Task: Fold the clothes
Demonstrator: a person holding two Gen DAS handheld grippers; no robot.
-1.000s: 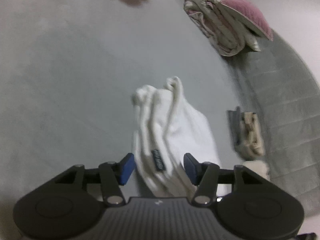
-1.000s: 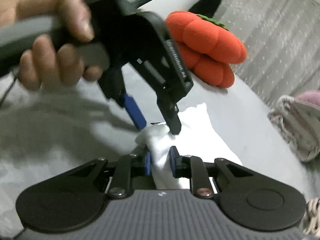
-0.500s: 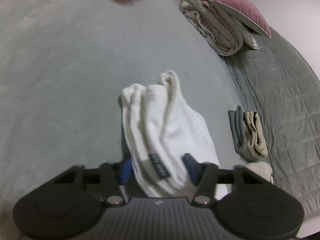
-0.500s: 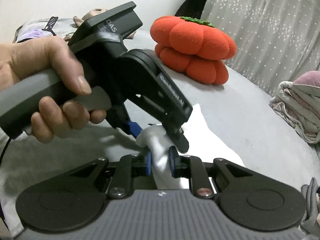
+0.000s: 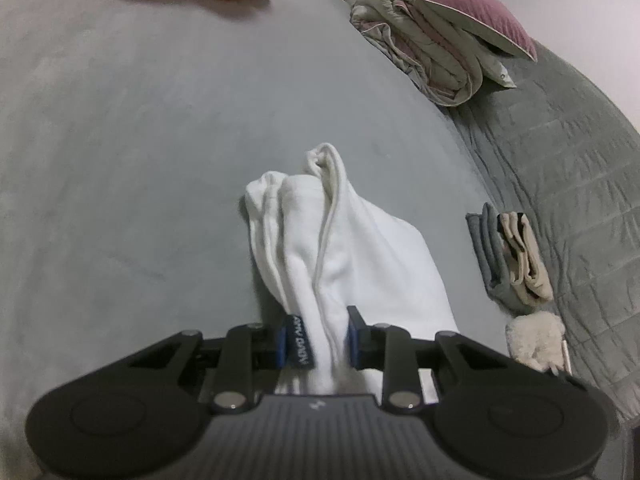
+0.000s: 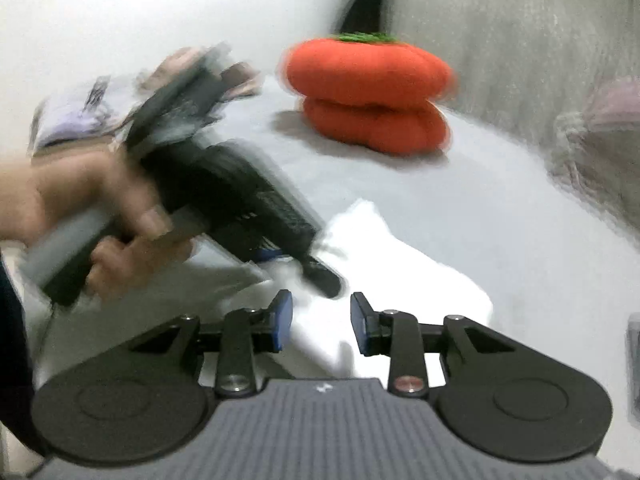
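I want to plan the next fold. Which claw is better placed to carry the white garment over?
Probably left: the left claw is closing on the white garment. The right claw is opening, pads clear of it.

Both cameras sit just behind their own tools, angled down at the grey bed from close range. Both views share the white garment at centre and the orange cushion, at twelve o'clock in the right view.

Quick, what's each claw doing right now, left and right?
Left claw: closing on the bunched white garment between its pads.
Right claw: opening, pads clear of the garment, holding nothing.
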